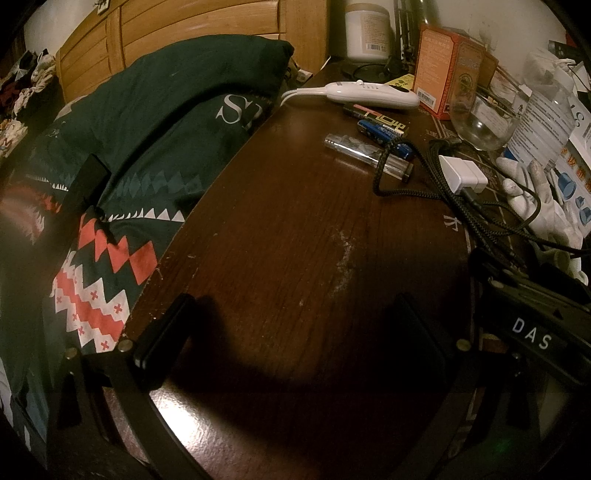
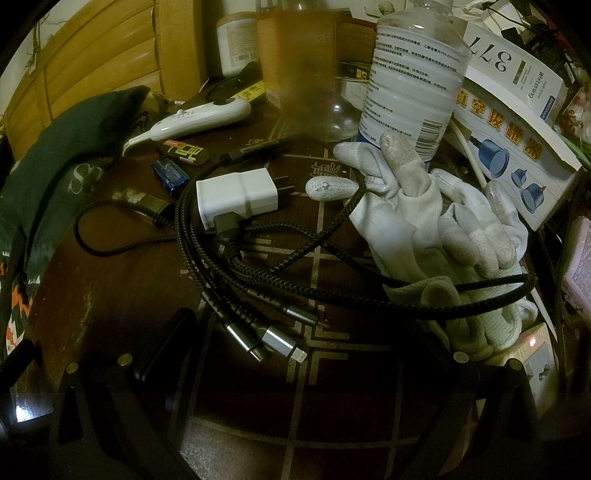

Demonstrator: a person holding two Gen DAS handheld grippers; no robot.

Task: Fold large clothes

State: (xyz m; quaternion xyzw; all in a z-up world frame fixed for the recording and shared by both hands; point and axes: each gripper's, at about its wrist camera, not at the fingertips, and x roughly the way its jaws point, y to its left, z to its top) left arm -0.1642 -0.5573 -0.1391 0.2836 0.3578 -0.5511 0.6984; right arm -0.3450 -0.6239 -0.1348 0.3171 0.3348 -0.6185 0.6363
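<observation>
A dark green cloth with red and white zigzag patterns [image 1: 122,177] lies on the bed, left of a dark wooden table [image 1: 280,229]. It also shows at the left edge of the right wrist view [image 2: 55,155]. My left gripper [image 1: 291,325] is open and empty, low over the bare tabletop beside the cloth. My right gripper [image 2: 295,332] is open and empty over the table [image 2: 110,280], above a tangle of black braided cables [image 2: 258,266]. The right gripper's body shows at the right of the left wrist view [image 1: 532,325].
On the table: a white charger plug [image 2: 236,195], white gloves [image 2: 436,229], a plastic bottle [image 2: 413,74], a white remote [image 2: 199,118], batteries [image 1: 384,129], a clear lighter [image 1: 365,151], a glass [image 1: 484,122], boxes [image 2: 517,144]. A wooden headboard [image 1: 184,33] stands behind.
</observation>
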